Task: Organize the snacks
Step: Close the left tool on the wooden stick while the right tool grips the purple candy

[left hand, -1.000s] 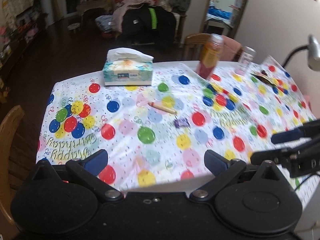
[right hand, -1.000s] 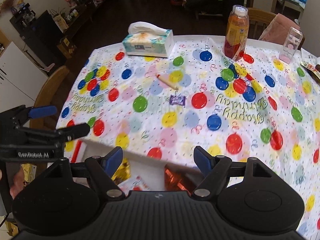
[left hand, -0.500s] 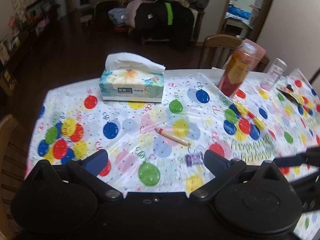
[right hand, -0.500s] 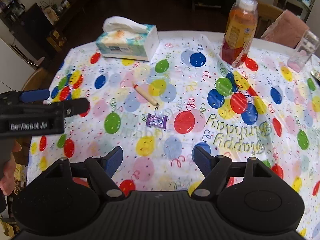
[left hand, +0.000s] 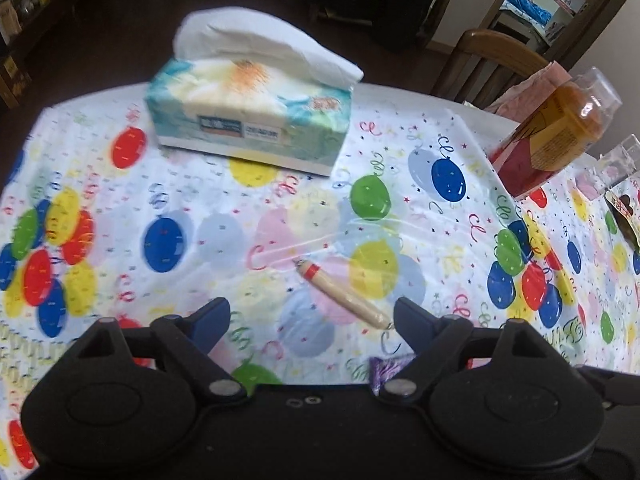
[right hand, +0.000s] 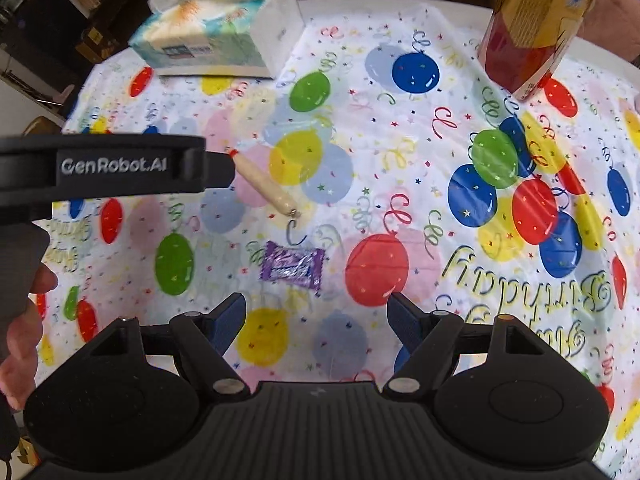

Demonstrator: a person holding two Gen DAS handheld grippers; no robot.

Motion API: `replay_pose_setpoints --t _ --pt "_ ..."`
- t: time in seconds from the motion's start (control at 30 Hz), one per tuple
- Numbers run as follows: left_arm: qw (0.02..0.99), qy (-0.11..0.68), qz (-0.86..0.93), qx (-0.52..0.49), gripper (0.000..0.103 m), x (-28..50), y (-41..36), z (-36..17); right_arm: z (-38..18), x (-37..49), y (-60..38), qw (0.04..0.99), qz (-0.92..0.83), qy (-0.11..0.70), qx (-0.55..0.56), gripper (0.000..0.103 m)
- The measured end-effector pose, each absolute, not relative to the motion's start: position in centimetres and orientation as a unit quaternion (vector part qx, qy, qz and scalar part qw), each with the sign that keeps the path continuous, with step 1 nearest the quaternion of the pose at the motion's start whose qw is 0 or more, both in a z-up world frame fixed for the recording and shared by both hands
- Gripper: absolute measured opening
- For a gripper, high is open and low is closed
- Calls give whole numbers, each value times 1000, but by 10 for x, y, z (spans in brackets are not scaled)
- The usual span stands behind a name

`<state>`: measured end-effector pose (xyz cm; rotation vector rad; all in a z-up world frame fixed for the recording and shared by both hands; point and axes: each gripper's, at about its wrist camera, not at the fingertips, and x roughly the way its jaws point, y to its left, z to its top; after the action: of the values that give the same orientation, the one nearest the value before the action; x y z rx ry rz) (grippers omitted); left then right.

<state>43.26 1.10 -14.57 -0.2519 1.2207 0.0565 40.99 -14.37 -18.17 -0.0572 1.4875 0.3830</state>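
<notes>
A pale sausage stick with red end bands (left hand: 344,296) (right hand: 264,184) lies on the balloon tablecloth (left hand: 200,216) (right hand: 400,128). A purple wrapped candy (right hand: 291,265) (left hand: 388,368) lies just nearer to me. My left gripper (left hand: 312,320) hovers open over the cloth, the sausage between its fingertips' line and slightly ahead. Seen from the right wrist, the left gripper (right hand: 218,172) reaches in from the left and covers the sausage's red end. My right gripper (right hand: 316,320) is open with nothing in it, just short of the candy.
A tissue box (left hand: 248,120) (right hand: 216,40) stands at the far left of the table. An orange drink bottle (left hand: 548,140) (right hand: 532,28) stands far right, a clear cup (left hand: 616,168) beside it. A snack packet (left hand: 624,216) lies at the right edge. A wooden chair (left hand: 492,60) stands behind.
Both grippers have moved forward over the table toward the sausage and the candy, which now sit close in front of them. Both stay open.
</notes>
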Motion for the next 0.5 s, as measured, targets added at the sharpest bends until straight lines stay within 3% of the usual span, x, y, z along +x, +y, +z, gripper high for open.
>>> replay_pose_setpoints --t 0.1,0.23,0.5 --pt "802 584 18 -124 74 444 6 -158 -192 415 -143 718 173 673 -26 76" --pt "794 595 10 -127 59 452 0 -170 -202 418 -139 713 178 678 -29 65" --pt "786 606 4 -120 48 464 -9 -181 -207 423 -124 711 185 678 -42 60"
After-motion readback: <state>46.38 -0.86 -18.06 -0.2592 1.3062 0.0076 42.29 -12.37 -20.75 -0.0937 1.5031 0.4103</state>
